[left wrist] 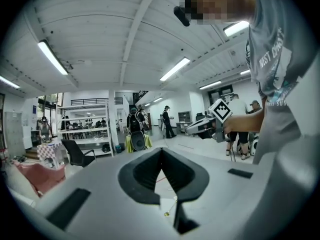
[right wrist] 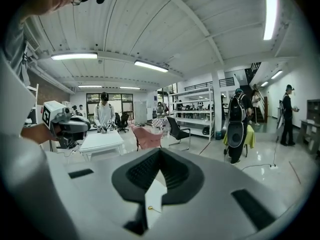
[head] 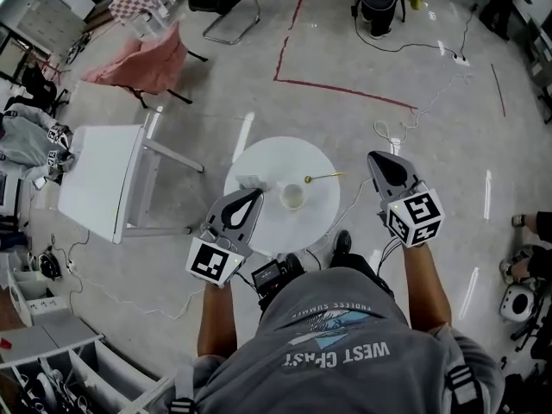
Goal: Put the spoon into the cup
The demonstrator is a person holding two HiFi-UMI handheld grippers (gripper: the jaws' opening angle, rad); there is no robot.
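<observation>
A round white table (head: 259,222) stands in front of me. On it are a white cup (head: 293,197) and, beyond it, a gold spoon (head: 323,178) lying flat near the far right rim. My left gripper (head: 255,194) hovers over the table's left side, just left of the cup, shut and empty. The right gripper (head: 376,156) hangs beyond the table's right edge, to the right of the spoon, also shut and empty. In the left gripper view the jaws (left wrist: 161,150) meet at the tip, with the spoon (left wrist: 170,208) showing below. The right gripper view shows its jaws (right wrist: 160,151) shut above the spoon (right wrist: 150,209).
A small white object (head: 252,181) lies on the round table's left side. A white rectangular table (head: 99,179) stands to the left, with a pink chair (head: 142,63) behind it. Cables (head: 388,132) trail over the floor on the right, past red tape lines (head: 345,89).
</observation>
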